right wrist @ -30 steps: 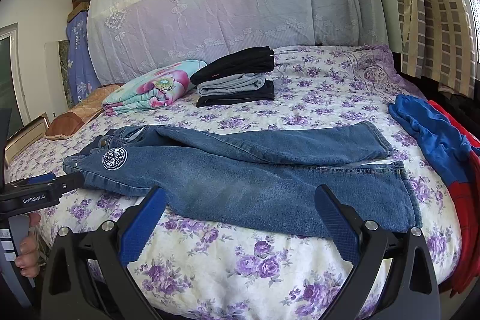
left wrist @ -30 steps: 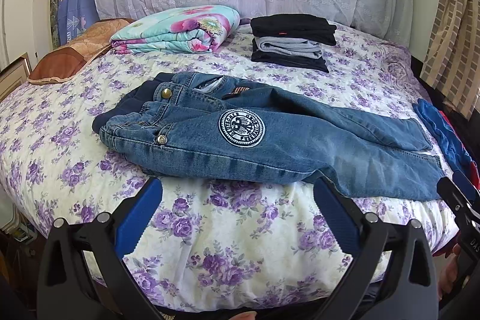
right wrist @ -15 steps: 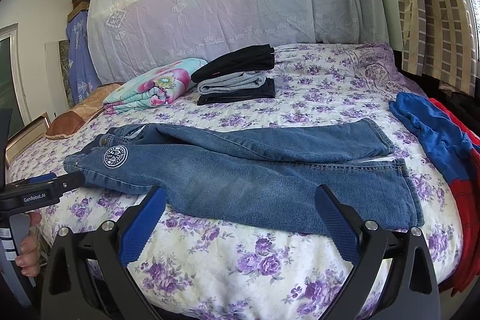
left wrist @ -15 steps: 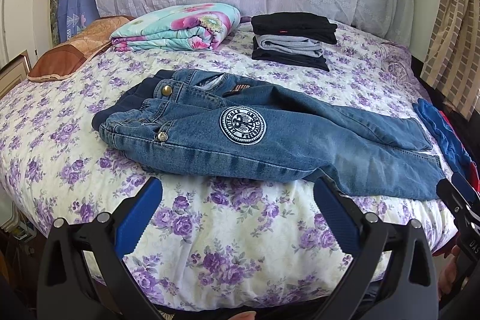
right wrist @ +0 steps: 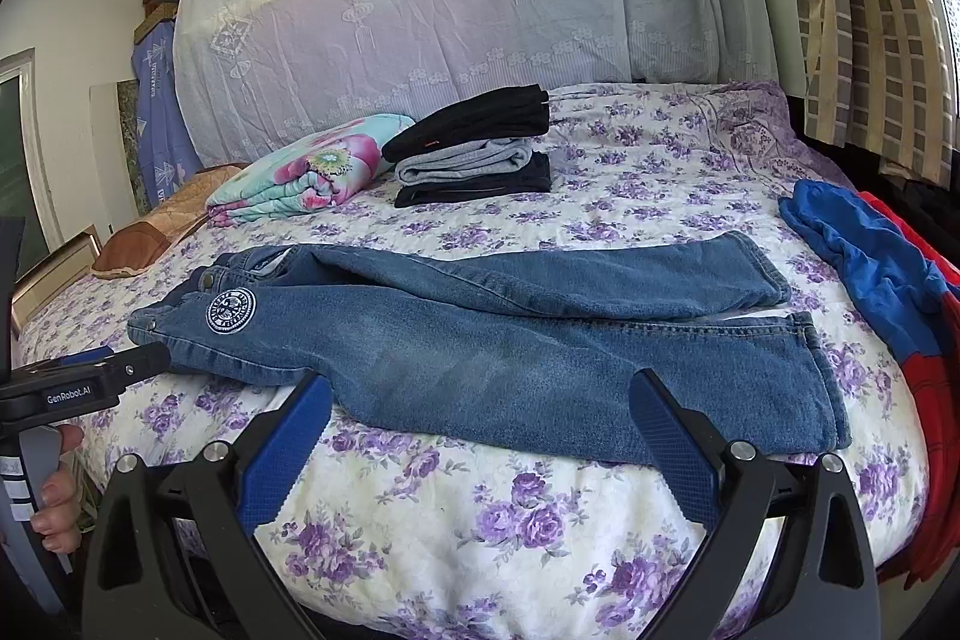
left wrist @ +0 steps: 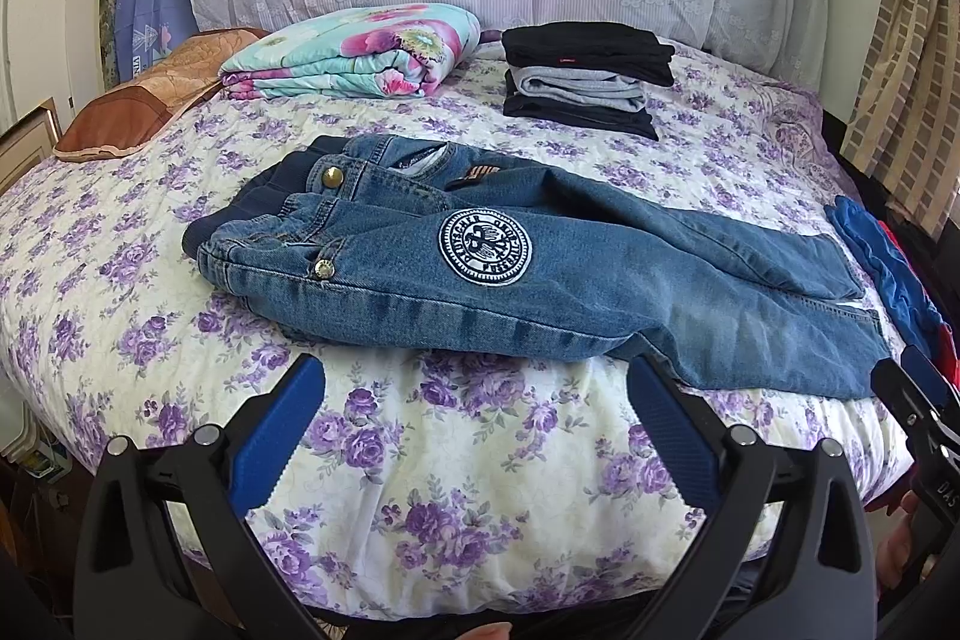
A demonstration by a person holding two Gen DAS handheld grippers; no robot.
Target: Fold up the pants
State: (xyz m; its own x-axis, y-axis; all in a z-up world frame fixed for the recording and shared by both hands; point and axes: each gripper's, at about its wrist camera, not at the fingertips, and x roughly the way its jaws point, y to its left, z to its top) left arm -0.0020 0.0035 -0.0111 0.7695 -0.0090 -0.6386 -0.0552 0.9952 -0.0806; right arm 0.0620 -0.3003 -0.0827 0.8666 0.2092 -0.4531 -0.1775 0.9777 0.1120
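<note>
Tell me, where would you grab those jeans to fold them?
Probably at the two ends. The jeans lie flat, legs side by side, waistband left, cuffs right. The left gripper could pinch the waistband and the right gripper the near cuff, both coming in low from the near bed edge.

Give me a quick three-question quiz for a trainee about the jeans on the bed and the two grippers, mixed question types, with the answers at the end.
1. True or false: the left gripper is shut on the jeans.
2. Multiple choice: the round white patch on the jeans sits A) near the waistband, B) at the leg hems, C) on the folded stack.
3. Short answer: what lies on the bed just beyond the leg hems, on the right gripper's side?

Key
1. False: both grippers are open, short of the jeans.
2. A.
3. A blue and red garment.
</note>
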